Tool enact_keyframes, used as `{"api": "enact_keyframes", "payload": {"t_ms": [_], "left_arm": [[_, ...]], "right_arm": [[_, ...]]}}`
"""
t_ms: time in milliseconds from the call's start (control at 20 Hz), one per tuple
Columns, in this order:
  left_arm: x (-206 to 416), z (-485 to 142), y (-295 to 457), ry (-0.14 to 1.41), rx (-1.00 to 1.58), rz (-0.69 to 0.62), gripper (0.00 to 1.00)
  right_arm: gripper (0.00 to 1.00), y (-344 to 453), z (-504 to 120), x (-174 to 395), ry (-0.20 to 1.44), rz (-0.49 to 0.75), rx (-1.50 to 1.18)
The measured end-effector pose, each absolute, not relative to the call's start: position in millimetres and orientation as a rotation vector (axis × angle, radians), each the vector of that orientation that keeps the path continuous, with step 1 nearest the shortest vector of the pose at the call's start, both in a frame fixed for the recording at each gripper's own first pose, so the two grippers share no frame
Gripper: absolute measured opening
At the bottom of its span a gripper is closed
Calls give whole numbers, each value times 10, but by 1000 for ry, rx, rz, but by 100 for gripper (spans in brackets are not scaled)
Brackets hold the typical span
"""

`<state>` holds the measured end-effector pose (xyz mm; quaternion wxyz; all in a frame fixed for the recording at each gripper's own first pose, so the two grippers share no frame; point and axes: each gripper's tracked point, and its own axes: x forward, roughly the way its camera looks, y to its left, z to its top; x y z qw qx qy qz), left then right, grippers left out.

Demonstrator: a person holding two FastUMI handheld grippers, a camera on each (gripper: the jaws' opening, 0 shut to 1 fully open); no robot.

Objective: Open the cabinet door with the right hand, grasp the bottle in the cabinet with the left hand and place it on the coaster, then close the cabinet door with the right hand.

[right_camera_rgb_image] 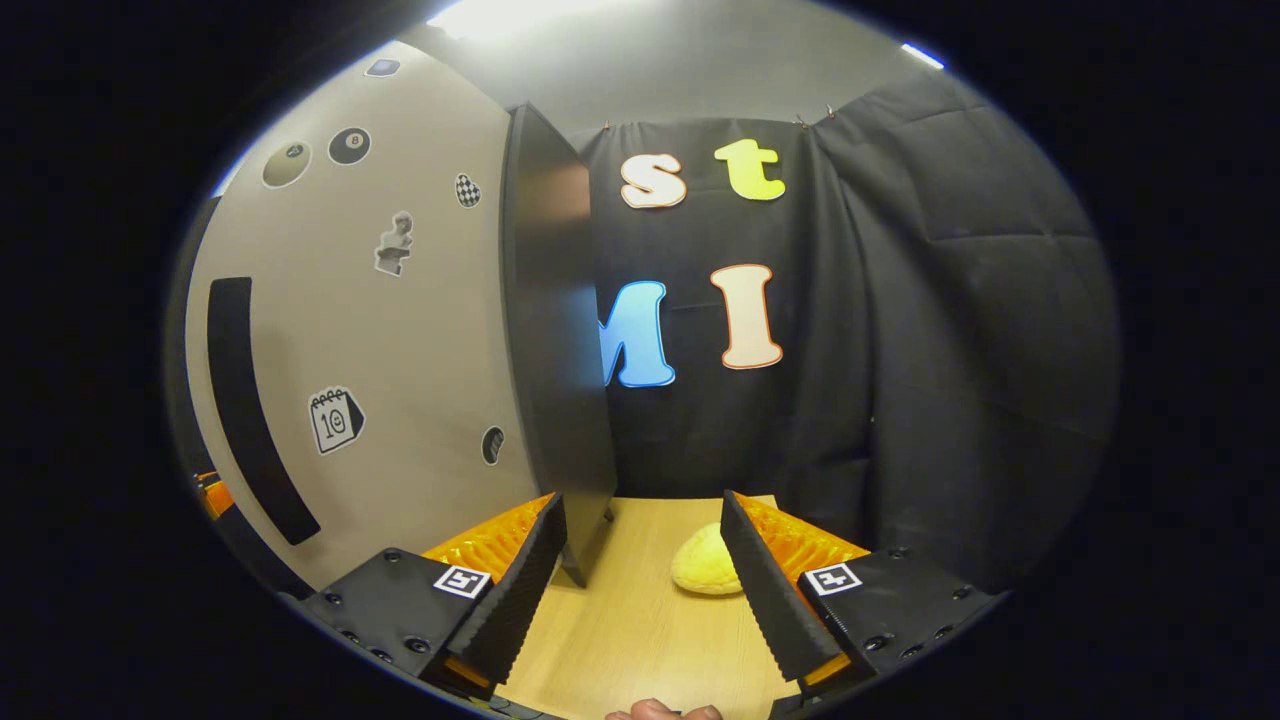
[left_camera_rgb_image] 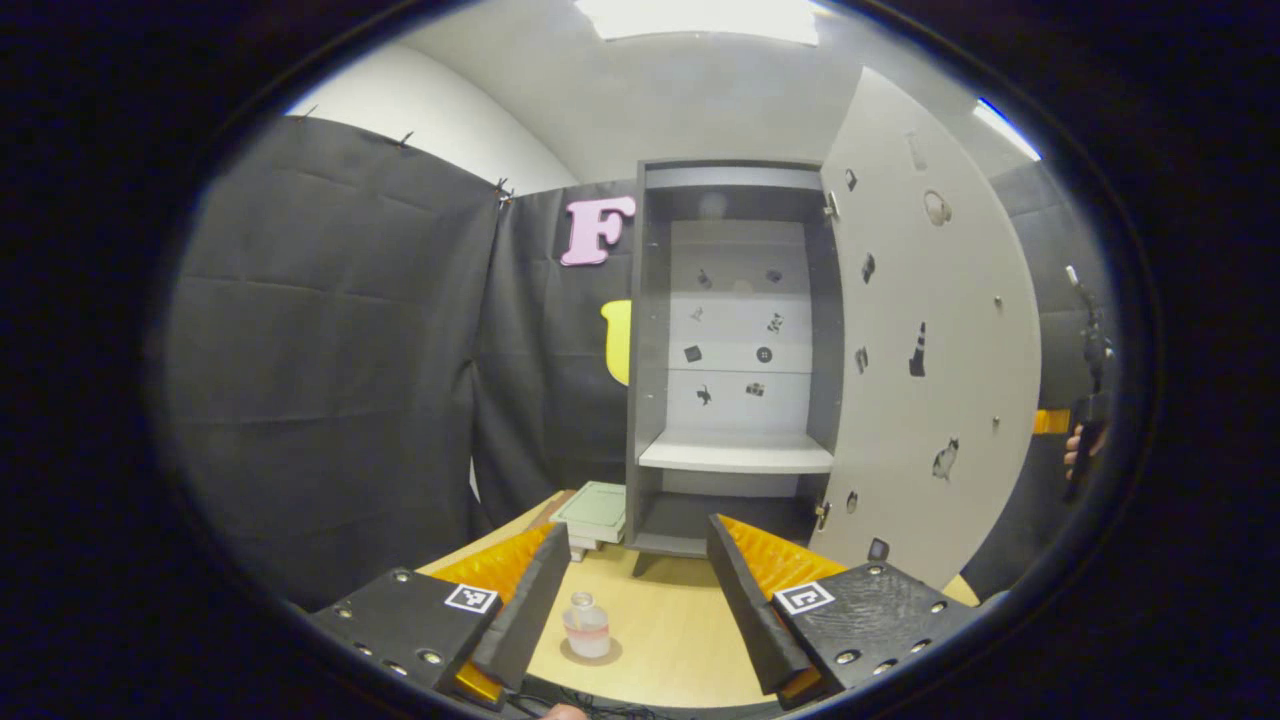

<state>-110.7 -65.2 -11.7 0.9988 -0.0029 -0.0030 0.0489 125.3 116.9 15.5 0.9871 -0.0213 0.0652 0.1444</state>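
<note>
In the left gripper view a small clear bottle (left_camera_rgb_image: pixel 586 627) with pinkish liquid stands upright on a round coaster (left_camera_rgb_image: pixel 592 653) on the wooden table. My left gripper (left_camera_rgb_image: pixel 637 580) hangs open above and behind it, with nothing between its fingers. Beyond it the grey cabinet (left_camera_rgb_image: pixel 735 360) stands with bare shelves, and its sticker-covered door (left_camera_rgb_image: pixel 930 340) is swung wide to the right. A hand (left_camera_rgb_image: pixel 1080 450) holding the other gripper shows past the door's edge. In the right gripper view my right gripper (right_camera_rgb_image: pixel 640 560) is open, close beside the door's outer face (right_camera_rgb_image: pixel 380 330) with its long dark handle (right_camera_rgb_image: pixel 245 400).
A pale green box (left_camera_rgb_image: pixel 595 508) sits on the table left of the cabinet. A yellow lumpy object (right_camera_rgb_image: pixel 705 572) lies on the table (right_camera_rgb_image: pixel 640 640) just ahead of the right gripper. Black cloth walls close the booth on all sides.
</note>
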Motion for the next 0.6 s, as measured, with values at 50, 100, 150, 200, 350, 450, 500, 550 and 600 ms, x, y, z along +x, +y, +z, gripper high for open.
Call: {"api": "enact_keyframes", "payload": {"t_ms": [50, 100, 150, 200, 350, 450, 500, 550, 600], "left_arm": [[-1142, -61, -654, -9, -3, 105, 82], [-1160, -8, -647, -10, 4, 110, 82], [-1164, 4, -636, -3, 13, 110, 83], [-1145, -5, -602, 9, 21, 111, 84], [-1075, -32, -436, 36, 12, 104, 82], [-1025, -71, -307, 47, 1, 83, 82], [-1011, -82, -235, 53, 7, 75, 83], [-1010, -128, -138, 64, 21, 70, 82], [-995, -150, -54, 71, 33, 66, 82]], "right_arm": [[93, 1180, 172, 1223, 135, 303, -38], [93, 1196, 192, 1184, 137, 308, -33], [93, 1213, 214, 1146, 141, 309, -28], [93, 1262, 223, 1096, 148, 311, -20], [93, 1525, 301, 908, 154, 325, -16], [98, 1681, 392, 800, 138, 324, -45], [98, 1757, 408, 745, 135, 322, -57], [98, 1829, 429, 690, 134, 322, -62], [98, 1906, 435, 634, 135, 322, -63]]}}
